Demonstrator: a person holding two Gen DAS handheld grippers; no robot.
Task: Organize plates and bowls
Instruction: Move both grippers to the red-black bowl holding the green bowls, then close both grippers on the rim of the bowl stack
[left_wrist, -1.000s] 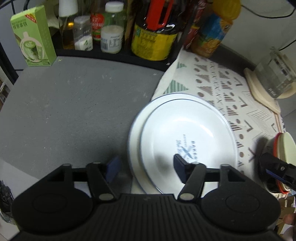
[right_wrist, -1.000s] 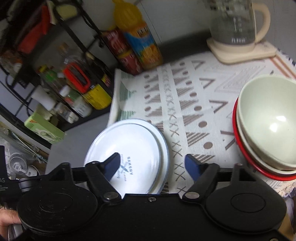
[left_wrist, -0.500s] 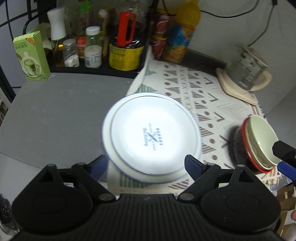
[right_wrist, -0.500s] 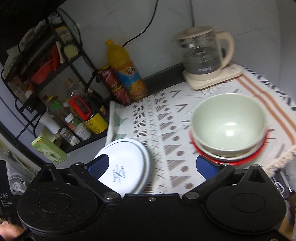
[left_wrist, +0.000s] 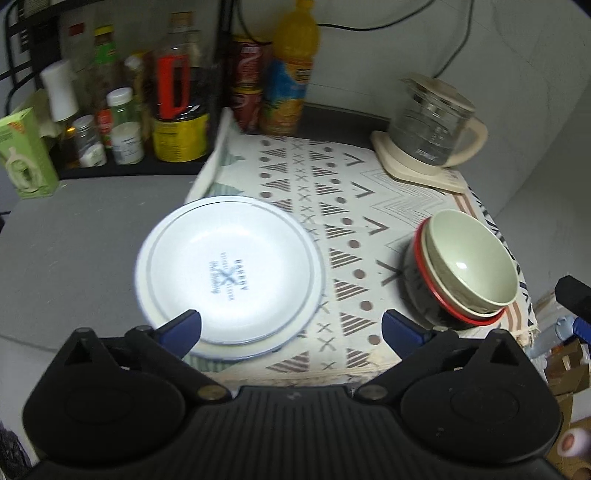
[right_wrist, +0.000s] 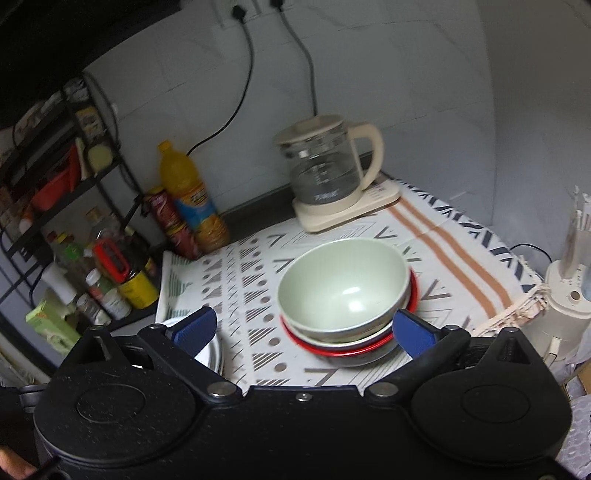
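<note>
Fingers: both pairs stand wide apart and hold nothing. The left gripper (left_wrist: 290, 325) hangs above the near edge of the patterned cloth (left_wrist: 332, 192), its left finger overlapping the near rim of the plate stack (left_wrist: 229, 273) in the left wrist view; whether it touches cannot be told. The right gripper (right_wrist: 303, 328) hangs in front of the bowl stack (right_wrist: 345, 299), framing it without touching it.

Location of task items: in the left wrist view, two white plates are nested at 9 o'clock, half on the cloth, half on the grey counter (left_wrist: 74, 236). The green bowl sits inside a red-rimmed bowl at 3 o'clock on the cloth. The glass kettle (left_wrist: 432, 129) stands at 1 o'clock, and bottles and jars (left_wrist: 177, 110) line the back at 11 o'clock.

Step in hand: judged from the layout, plates and bowls are already grouped, and both grippers are clear of them. The task appears complete or nearly so.

Next move: if any adjustment remains, it calls for squaring the upper plate on the lower one. Approach the rim from 6 o'clock and close gently, as glazed plates slide.

Change from the earlier frames: one second ago the left fingers straddled the plate rim closely. Both grippers have since pulled back and up, and their fingers have spread wider.
</note>
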